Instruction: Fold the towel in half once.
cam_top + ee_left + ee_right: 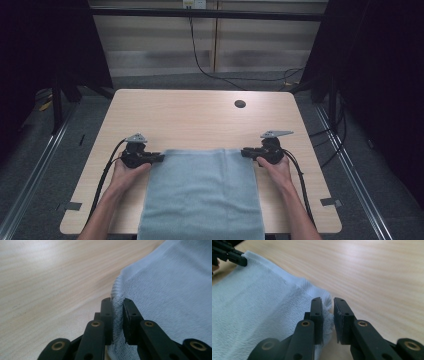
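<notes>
Light blue towel (202, 192) flat on wooden table (200, 117), near edge hanging over table front. Left gripper (117, 305) clamped on far left corner. Right gripper (327, 305) pinching far right corner, though cloth looks bunched toward one pad. Hands (125, 172) low, well apart.

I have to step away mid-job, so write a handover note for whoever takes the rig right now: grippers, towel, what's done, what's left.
Left hand-held gripper: shut on the far left corner of the towel.
Right hand-held gripper: shut on the far right corner.
Towel: light blue, flat on the table, near edge hanging over the person's side, far edge stretched between the grippers.
Done: both far corners gripped.
Left: probably lift and fold or move the towel; no fold started yet.
</notes>
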Motion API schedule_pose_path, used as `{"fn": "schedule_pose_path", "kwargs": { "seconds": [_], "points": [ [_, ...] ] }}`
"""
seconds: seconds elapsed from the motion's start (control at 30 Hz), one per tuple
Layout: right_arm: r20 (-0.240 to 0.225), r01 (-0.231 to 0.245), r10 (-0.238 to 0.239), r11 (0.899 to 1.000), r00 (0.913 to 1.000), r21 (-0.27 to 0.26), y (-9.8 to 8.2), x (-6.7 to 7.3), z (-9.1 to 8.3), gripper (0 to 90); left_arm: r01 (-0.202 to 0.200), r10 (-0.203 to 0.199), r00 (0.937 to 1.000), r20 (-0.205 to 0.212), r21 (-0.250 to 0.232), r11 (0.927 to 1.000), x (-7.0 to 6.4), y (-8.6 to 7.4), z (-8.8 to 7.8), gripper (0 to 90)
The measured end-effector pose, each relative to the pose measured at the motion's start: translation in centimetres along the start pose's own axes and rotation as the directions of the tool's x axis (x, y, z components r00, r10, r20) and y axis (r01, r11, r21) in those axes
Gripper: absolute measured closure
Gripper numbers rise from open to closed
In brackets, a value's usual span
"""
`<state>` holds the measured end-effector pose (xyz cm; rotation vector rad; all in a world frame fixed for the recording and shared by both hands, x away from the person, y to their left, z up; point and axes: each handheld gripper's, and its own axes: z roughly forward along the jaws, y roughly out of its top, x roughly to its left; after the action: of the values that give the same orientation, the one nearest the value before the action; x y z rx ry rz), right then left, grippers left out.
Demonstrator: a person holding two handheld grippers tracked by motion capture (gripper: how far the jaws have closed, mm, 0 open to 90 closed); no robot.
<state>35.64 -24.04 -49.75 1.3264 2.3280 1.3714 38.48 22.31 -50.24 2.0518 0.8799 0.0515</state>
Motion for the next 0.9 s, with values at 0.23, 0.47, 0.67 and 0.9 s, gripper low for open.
{"fn": "schedule_pose_path", "kwargs": {
  "seconds": [0.23, 0.47, 0.67, 0.9],
  "points": [
    [-0.012, 0.008, -0.009, 0.997, 0.9999, -0.077, 1.7, 0.2, -2.6, 78.6, 0.025, -0.02, 0.999, 0.04, -0.127, 0.9916, -0.4, 1.1, -2.5, 80.8],
    [-0.027, 0.036, -0.041, 0.988, 0.9988, -0.151, 4.5, 1.0, -4.3, 78.5, 0.023, -0.009, 0.9982, 0.059, -0.239, 0.9708, -1.1, 3.8, -5.2, 80.8],
    [-0.019, 0.07, -0.076, 0.976, 0.9969, -0.208, 7.3, 1.5, -6.0, 78.6, 0.006, 0.009, 0.9988, 0.048, -0.301, 0.9535, -1.4, 6.1, -7.0, 80.8],
    [0.008, 0.1, -0.101, 0.967, 0.9948, -0.233, 9.9, 1.6, -7.8, 78.7, -0.024, 0.04, 0.9985, 0.038, -0.348, 0.9374, -1.9, 8.9, -8.9, 80.7]
  ]
}}
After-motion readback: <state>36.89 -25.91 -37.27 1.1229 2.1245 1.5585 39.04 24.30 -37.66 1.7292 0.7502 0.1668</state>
